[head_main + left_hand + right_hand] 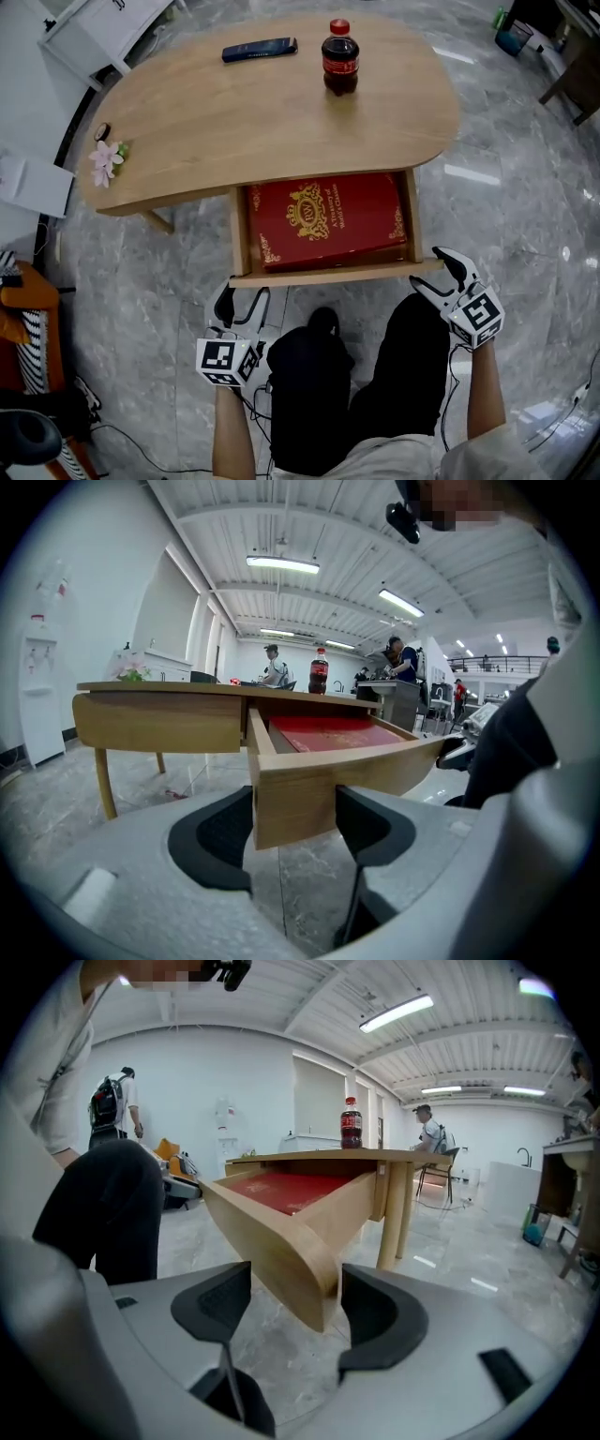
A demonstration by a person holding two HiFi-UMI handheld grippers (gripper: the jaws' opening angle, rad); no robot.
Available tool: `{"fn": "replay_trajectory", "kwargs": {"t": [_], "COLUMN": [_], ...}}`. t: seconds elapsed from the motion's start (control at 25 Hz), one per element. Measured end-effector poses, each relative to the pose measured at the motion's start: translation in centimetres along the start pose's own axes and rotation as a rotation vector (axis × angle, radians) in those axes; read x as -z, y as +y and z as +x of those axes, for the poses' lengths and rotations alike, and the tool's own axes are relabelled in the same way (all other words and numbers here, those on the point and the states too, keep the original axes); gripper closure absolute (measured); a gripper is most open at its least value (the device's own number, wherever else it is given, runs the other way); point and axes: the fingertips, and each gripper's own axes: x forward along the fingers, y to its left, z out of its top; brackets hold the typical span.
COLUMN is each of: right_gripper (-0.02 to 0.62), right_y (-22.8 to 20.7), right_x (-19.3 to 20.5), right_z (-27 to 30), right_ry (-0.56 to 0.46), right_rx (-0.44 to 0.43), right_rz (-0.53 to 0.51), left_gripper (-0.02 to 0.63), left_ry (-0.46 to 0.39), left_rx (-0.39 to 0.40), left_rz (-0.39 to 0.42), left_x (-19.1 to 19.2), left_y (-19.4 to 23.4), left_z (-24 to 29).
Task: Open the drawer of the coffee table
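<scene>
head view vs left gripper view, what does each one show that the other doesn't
Only the head view: both grippers seen from above, the left gripper and right gripper at the two front corners of the drawer, plus the gold crest on the red book.
Only the left gripper view: its jaws apart with the drawer's front corner between them, a table leg, ceiling lights and people in the background.
Both: the open drawer, the red book in it, and the cola bottle on the coffee table.
</scene>
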Motion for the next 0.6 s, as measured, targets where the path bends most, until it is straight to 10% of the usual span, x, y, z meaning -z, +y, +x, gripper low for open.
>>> {"fn": "replay_trajectory", "kwargs": {"t": [0.28,0.6], "right_gripper": [0.302,0.319], "right_y": [-0.3,2.8], "right_x": [-2.8,-16.1], "right_z": [-6.0,-10.0], "right_ry": [0.106,0.079], "right_rx": [0.029,-0.014], "right_rz": [0.219,0.349], "left_gripper": [0.324,0.325], "left_ry": [0.192,0.198], "left_rx": [-0.055,0.009], "left_rz": [-0.081,-0.153], "left_x": [-3.0,-17.2], "left_y": [1.3,-2.4], "left_z": [-5.1,-7.7]}}
